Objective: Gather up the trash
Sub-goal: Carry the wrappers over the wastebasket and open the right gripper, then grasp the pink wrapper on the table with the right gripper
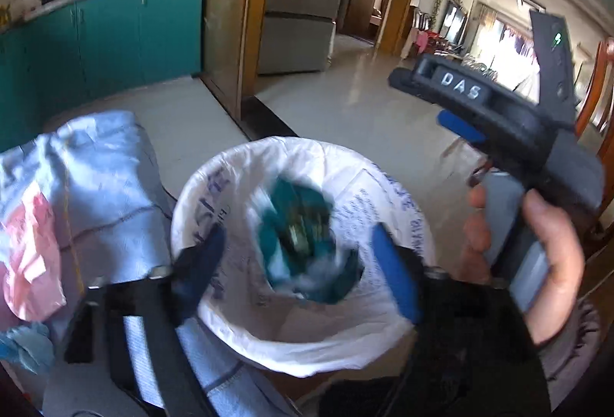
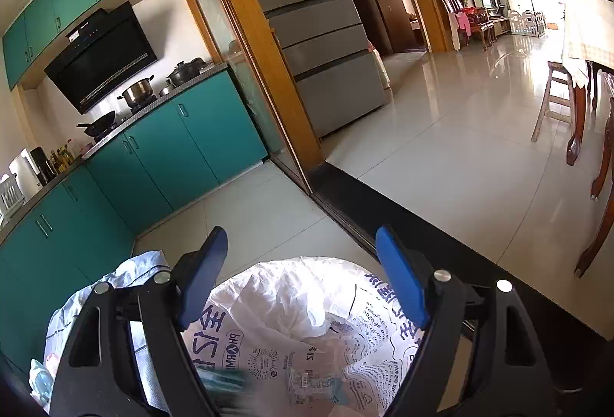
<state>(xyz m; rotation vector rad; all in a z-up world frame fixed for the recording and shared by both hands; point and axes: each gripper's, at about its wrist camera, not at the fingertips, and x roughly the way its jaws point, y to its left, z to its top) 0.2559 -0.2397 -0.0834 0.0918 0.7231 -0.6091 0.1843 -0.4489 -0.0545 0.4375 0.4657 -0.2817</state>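
A bin lined with a white printed plastic bag [image 1: 238, 302] stands on the kitchen floor below both grippers. A blurred teal and white piece of trash [image 1: 303, 225] is inside its mouth, between and beyond my left gripper's fingers, not touched by them. My left gripper [image 1: 299, 263] is open above the bin. My right gripper [image 2: 303, 279] is open and empty over the same bag [image 2: 291, 298]; it also shows in the left wrist view [image 1: 464, 110], held by a hand at the right. A clear plastic wrapper [image 2: 311, 382] lies inside the bag.
A second, pale blue bag [image 1: 96, 187] with pink plastic [image 1: 30, 263] stands left of the bin. Teal kitchen cabinets [image 2: 153, 163] run along the left. A dark door threshold [image 2: 383, 206] and a wooden frame lie ahead. A steel fridge [image 2: 318, 45], wooden table and stool [image 2: 556, 98] stand beyond.
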